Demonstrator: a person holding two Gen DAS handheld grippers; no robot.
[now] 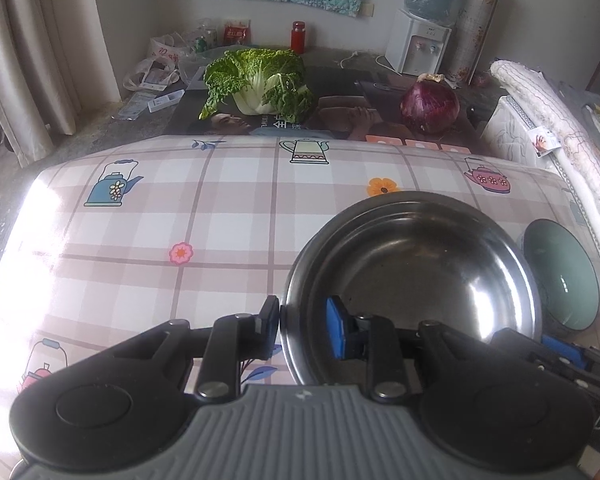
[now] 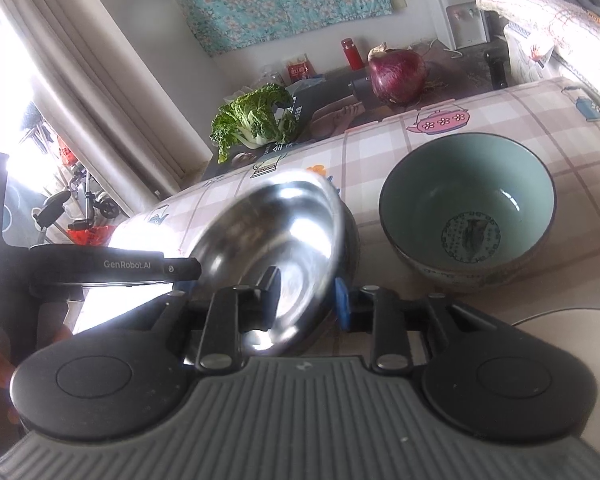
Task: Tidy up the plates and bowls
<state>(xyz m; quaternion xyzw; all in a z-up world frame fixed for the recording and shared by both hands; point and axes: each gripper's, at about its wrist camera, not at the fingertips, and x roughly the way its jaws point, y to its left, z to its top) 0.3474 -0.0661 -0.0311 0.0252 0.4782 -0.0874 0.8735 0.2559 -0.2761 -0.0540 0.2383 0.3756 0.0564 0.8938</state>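
A steel bowl sits on the checked tablecloth, with a second steel rim showing under it. My left gripper straddles its near-left rim, one finger outside and the blue pad inside, with gaps to the rim. In the right wrist view the steel bowl is tilted, and my right gripper straddles its near rim the same way. A green ceramic bowl stands to the right, apparently stacked in another; it also shows in the left wrist view.
A cabbage and a red onion lie on a dark poster beyond the table's far edge. A white plate edge shows near right. Water dispenser at the back.
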